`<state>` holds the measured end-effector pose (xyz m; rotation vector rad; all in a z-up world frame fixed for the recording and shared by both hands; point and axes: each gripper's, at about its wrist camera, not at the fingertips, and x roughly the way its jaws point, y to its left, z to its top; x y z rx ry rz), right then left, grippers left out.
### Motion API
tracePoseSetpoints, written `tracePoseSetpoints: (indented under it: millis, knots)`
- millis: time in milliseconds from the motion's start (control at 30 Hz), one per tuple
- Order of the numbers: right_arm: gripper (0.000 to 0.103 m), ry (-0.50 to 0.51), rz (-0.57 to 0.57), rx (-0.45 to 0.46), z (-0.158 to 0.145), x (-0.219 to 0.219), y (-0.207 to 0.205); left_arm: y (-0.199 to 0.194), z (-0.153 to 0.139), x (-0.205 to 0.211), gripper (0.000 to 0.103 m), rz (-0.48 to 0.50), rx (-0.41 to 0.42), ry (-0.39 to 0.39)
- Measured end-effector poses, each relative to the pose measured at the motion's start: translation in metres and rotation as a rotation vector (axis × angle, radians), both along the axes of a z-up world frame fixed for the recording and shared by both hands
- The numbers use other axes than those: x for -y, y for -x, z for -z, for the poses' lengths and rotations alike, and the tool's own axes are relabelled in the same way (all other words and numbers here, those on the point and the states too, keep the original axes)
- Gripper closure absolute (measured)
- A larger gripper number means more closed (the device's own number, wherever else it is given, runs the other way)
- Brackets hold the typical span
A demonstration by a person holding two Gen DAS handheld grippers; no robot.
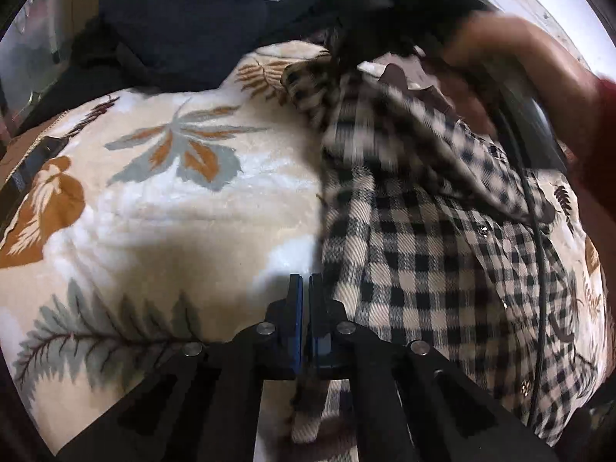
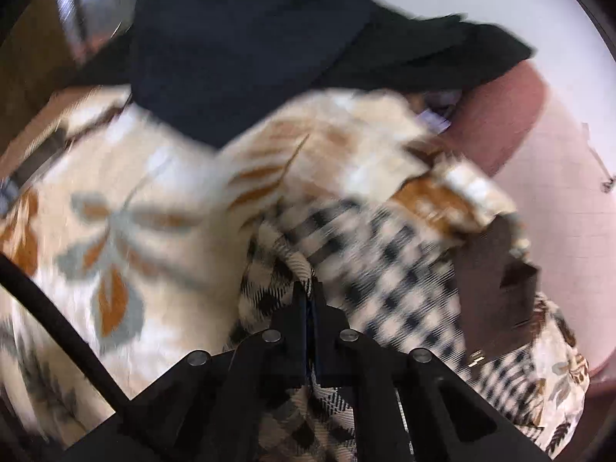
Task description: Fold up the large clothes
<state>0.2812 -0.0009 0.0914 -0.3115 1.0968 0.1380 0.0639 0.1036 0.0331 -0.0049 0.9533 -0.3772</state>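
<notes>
A black-and-cream checked shirt (image 1: 423, 254) lies on a cream blanket with leaf prints (image 1: 154, 208). My left gripper (image 1: 305, 285) is shut at the shirt's left edge, with checked cloth showing beneath the fingers. My right gripper (image 1: 369, 4) shows blurred at the top of the left wrist view, holding up the shirt's far part. In the right wrist view my right gripper (image 2: 309, 292) is shut on the checked shirt (image 2: 385, 269), lifted above the blanket (image 2: 134, 211). That view is motion-blurred.
A pile of dark navy clothes (image 1: 181, 23) lies at the far end of the blanket, also in the right wrist view (image 2: 250, 46). A black cable (image 1: 539, 269) hangs across the shirt. A pale wall (image 2: 558, 211) is to the right.
</notes>
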Motion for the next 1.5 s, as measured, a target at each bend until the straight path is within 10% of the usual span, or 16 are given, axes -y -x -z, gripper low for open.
tracePoseSetpoints:
  millis: [400, 533, 667, 833, 1000, 1200, 1500]
  knots:
    - [0.096, 0.012, 0.143, 0.002, 0.014, 0.022, -0.041, 0.004, -0.002, 0.001, 0.092, 0.033, -0.004, 0.012]
    - [0.059, -0.112, 0.189, 0.160, -0.048, 0.045, 0.002, 0.007, -0.005, 0.000, 0.103, 0.037, -0.017, 0.023]
    - [0.057, -0.233, 0.130, 0.144, -0.069, 0.053, 0.061, 0.016, -0.023, -0.018, 0.103, -0.005, -0.004, 0.085]
    - [0.056, -0.444, 0.085, 0.034, -0.044, 0.045, 0.133, 0.044, -0.040, -0.039, 0.103, -0.025, 0.033, 0.126]
    - [0.053, -0.317, 0.171, 0.091, -0.003, 0.024, 0.110, 0.070, -0.056, -0.043, 0.102, -0.038, 0.161, 0.069]
    - [0.071, -0.476, 0.160, -0.084, 0.038, -0.020, 0.061, 0.070, -0.061, -0.052, 0.092, -0.080, 0.241, -0.010]
    - [0.059, -0.556, 0.112, 0.011, -0.014, 0.018, 0.111, 0.052, -0.054, -0.054, 0.060, -0.117, 0.196, -0.005]
